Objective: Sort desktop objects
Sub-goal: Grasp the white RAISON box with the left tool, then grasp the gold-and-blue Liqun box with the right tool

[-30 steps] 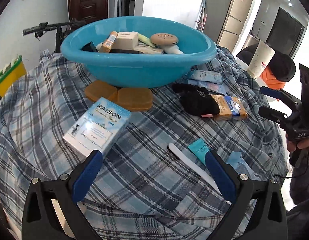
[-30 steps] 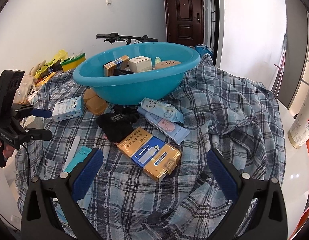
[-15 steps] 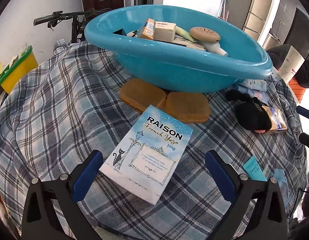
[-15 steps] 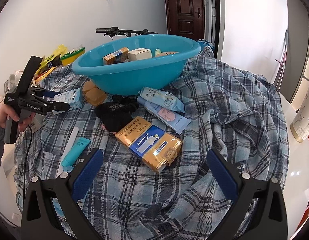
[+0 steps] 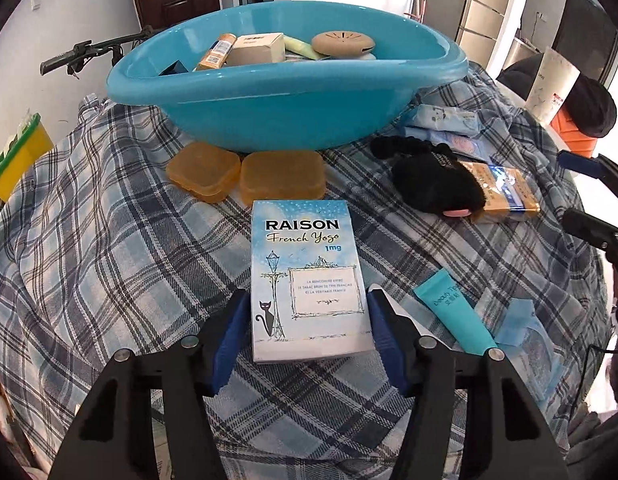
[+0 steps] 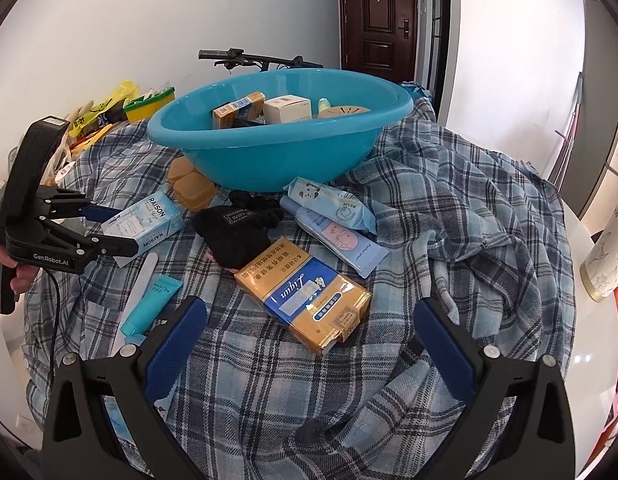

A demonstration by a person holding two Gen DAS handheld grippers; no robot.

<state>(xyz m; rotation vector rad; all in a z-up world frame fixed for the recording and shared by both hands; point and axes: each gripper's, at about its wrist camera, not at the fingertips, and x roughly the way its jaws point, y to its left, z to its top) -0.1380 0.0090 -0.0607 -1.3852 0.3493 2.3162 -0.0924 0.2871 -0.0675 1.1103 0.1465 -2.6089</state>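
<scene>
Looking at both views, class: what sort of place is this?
Most likely a home, perhaps an entrance hall: a panelled front door, a bicycle handlebar parked indoors, and a plaid cloth spread over the table.

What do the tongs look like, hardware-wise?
Both are black plastic frames with two angled fingers, blue pads and silver screw heads. The left tongs carry white "GenRobot.AI" lettering, a tall black block on top and a black cable hanging below; a bare hand holds the handle. The right tongs show the same build.
</scene>
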